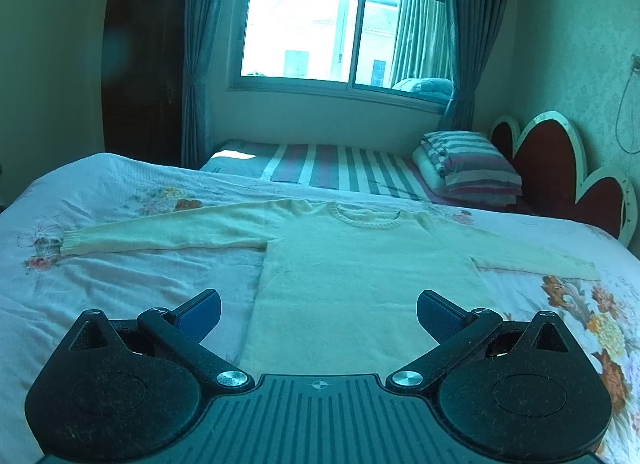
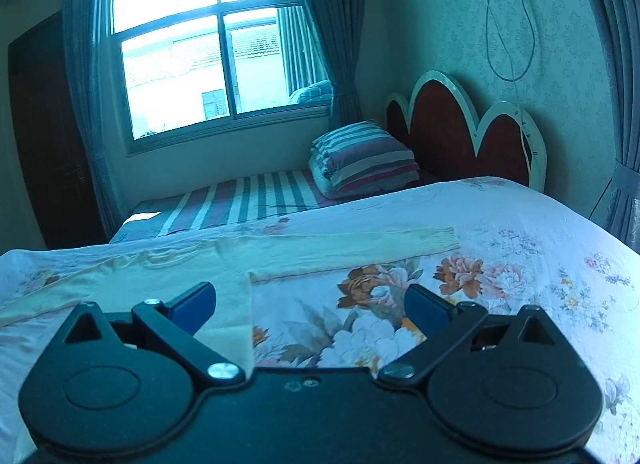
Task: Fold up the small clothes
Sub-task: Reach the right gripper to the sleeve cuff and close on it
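One sweater [image 1: 360, 288], two pillows [image 1: 472, 167], one window [image 1: 340, 23].

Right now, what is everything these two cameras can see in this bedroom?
sweater: one, cream, flat on the bedspread, sleeves out.
bedspread: one, white floral, over the near bed.
striped sheet: one, on the far bed under the window.
folded striped bedding: one stack, by the headboard.
headboard: one, red with white trim.
window: one, bright, with blue curtains.
wardrobe: one, dark, at left.
left gripper: black, blue pads, open above the sweater.
right gripper: same, open over the sweater's edge.
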Motion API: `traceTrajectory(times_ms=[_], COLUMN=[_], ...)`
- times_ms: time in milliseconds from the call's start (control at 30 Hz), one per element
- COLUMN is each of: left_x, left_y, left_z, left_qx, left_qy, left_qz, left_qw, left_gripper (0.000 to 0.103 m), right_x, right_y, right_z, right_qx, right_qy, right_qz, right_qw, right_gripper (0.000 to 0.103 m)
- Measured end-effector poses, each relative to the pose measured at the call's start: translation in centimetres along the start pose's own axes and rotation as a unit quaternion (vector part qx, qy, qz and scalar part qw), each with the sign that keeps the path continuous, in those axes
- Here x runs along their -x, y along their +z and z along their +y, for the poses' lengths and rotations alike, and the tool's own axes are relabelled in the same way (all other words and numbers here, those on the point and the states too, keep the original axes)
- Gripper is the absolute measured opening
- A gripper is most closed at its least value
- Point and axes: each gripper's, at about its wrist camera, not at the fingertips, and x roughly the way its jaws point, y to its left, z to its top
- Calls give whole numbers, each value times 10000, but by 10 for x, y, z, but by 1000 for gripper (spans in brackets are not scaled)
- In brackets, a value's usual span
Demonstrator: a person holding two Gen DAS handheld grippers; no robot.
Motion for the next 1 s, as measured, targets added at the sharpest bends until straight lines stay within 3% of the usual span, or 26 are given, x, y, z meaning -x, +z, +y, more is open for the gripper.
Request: traceTrajectory(times_ms=[100, 167, 333, 533, 767, 900, 1000], left_x=[-52, -85, -142, -188, -228, -240, -247], left_y=[8, 12, 15, 16, 26, 33, 34], left_z=[-12, -25, -48, -49, -28, -16, -4], left_qx=[-85, -235, -460, -375, 4, 134, 208], left_qy=[122, 246, 545, 935, 1305, 1424, 1529], left_qz=[77, 144, 206, 447, 539, 545, 627], left_qw=[9999, 9993, 9972, 9939, 9900, 9882, 9860], left_gripper=[103, 103, 103, 103, 103, 103, 103], right_x=[-51, -90, -179, -261, -305, -319, -328], right_y=[11, 17, 19, 4, -12, -13, -12], right_z=[-26, -46, -90, -140, -173, -181, -186], right_qx=[-163, -318, -747, -1415, -2187, -2393, -2562], right_qy=[-195, -305, -571, -779, -737, -600, -529], right_qz=[-1, 123, 388, 687, 847, 704, 604], right_qw=[9997, 9990, 9948, 9845, 9693, 9665, 9633], right_gripper=[91, 47, 63, 59, 59, 58, 48])
